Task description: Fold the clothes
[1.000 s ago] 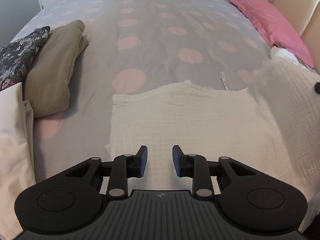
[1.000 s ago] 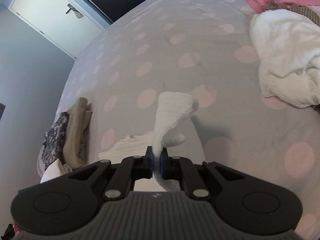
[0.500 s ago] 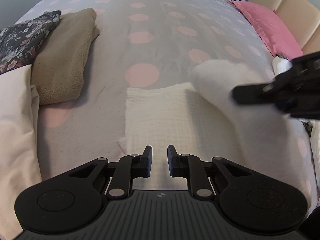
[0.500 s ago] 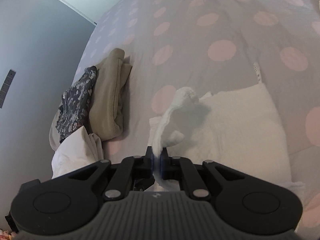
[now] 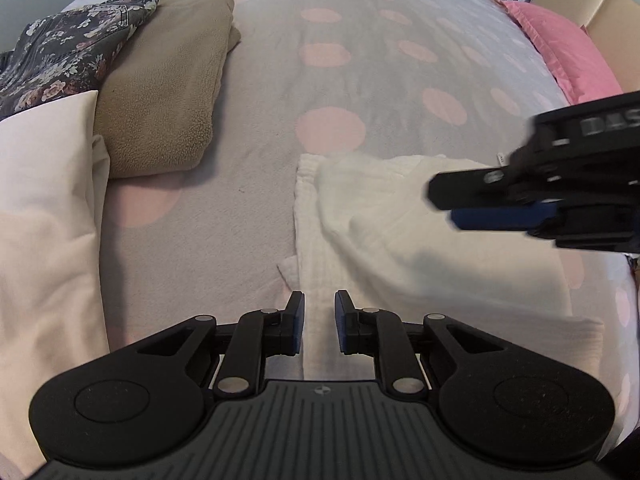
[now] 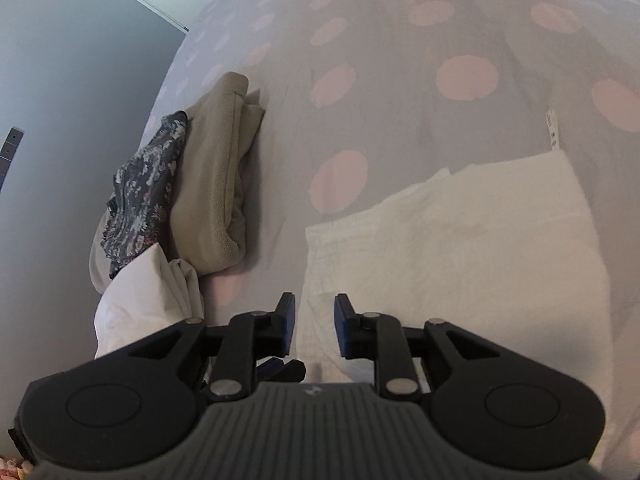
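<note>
Where the grey bedspread (image 5: 360, 80) with its pink dots lies bare, a white garment (image 5: 420, 248) is spread flat near the front edge of the bed, one side already turned over onto the rest so that a doubled layer is seen. In the right wrist view the same garment (image 6: 460, 248) is shown as a roughly square white shape with a small label strip sticking out at its far corner. The left gripper (image 5: 319, 322) is held low over the near left part of the garment, its jaws parted by a narrow gap; white cloth is seen behind the gap, but no pinch on it can be made out. The right gripper (image 6: 315, 330) has just been opening, and its jaws are now seen apart with nothing caught between them, the cloth lying loose beneath. From the left wrist view this gripper (image 5: 444, 202) is seen blurred, reaching in from the right above the folded layer. Well apart to the left, a folded tan fleece (image 5: 168, 80) is stacked beside a dark floral garment (image 5: 68, 52) and a cream cloth (image 5: 40, 208). A pink pillow (image 5: 560, 48) is placed at the far right, against a beige headboard (image 5: 592, 4).
</note>
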{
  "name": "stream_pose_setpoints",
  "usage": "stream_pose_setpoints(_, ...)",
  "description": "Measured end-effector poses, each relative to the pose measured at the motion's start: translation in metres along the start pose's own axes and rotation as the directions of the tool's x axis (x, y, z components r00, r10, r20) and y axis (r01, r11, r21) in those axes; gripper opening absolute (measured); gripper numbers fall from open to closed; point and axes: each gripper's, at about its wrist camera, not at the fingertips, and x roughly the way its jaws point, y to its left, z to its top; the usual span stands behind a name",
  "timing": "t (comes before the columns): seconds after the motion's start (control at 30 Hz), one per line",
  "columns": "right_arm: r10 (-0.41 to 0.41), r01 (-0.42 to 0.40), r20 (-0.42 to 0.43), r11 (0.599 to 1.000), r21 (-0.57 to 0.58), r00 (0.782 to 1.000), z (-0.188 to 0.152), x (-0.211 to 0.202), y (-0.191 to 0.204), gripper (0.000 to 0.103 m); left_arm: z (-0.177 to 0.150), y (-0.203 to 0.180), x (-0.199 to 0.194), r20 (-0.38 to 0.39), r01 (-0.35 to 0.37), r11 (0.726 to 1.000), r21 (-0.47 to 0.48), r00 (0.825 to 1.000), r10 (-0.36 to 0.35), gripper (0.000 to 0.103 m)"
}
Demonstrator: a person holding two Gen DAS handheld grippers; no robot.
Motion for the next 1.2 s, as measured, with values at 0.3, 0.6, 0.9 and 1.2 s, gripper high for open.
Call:
stream_pose_setpoints(0.3, -0.060, 0.065, 0.060, 0.994, -0.088, 0.996, -0.017, -0.087, -0.044, 0.043, 0.000, 0.003, -0.013, 0.019, 0.138, 0.984, -0.110, 0.990, -0.137, 0.019)
stream_pose_setpoints(0.6, -0.155, 0.151, -0.036, 0.985, -0.082, 0.987, -0.068, -0.085, -0.108, 0.051, 0.001, -0.020, -0.009, -0.011, 0.090, 0.992, -0.084, 0.996, -0.091, 0.023)
stream_pose_setpoints(0.9, -0.067, 0.056, -0.042, 0.973, -0.224, 0.997, -0.098, -0.069, -0.074, 0.007, -0.005, -0.024, -0.028, -0.009, 0.061, 0.996, -0.065, 0.998, -0.062, 0.024)
stream_pose_setpoints(1.2, 0.022, -0.069, -0.094, 0.839, -0.539, 0.995, -0.166, -0.056, -0.008, 0.006, -0.018, 0.001, -0.025, -0.034, 0.052, 0.990, -0.131, 0.998, -0.057, 0.028)
